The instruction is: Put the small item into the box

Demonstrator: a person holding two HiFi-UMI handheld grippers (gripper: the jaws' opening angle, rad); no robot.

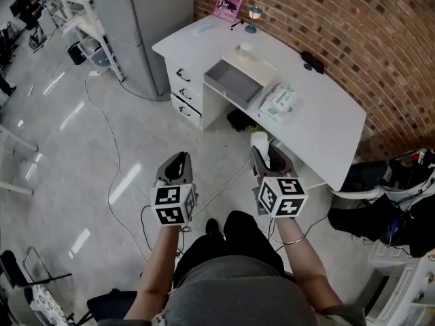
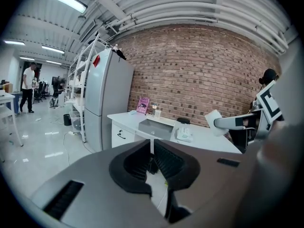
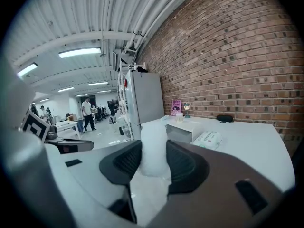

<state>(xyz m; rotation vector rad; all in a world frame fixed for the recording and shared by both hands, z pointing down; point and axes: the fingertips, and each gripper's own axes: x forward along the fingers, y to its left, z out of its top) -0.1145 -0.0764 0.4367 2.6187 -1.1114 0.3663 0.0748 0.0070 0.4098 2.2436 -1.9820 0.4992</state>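
- Two grippers sit side by side in the lower middle of the head view, well short of the white desk (image 1: 326,114), with bare glossy floor (image 1: 61,128) between them and its near edge.
- That desk runs diagonally from upper centre to the right. Its long front edge faces the grippers, and its drawer unit (image 1: 183,90) is on the left end.
- At upper right a brick wall (image 1: 353,26) closes off the desk's far side, and a grey refrigerator (image 1: 146,19) stands just left of the desk.
- Left of the grippers the floor is wide open, crossed only by a thin white cable (image 1: 115,155).
- On the desktop the grey box (image 1: 234,81) lies open-topped near the front edge, with a wipes pack (image 1: 279,102) just to its right and a pink book (image 1: 229,3) at the back.
- Both forearms reach forward from the bottom of the frame, roughly parallel, with the grippers tipped slightly downward toward the desk.
- The left gripper (image 1: 178,156) has its jaws drawn together to a thin slit, and nothing is between them.
- The right gripper (image 1: 265,156) clamps the small white item (image 1: 259,140), which pokes up past the jaw tips. The item is in the air, well apart from the box.
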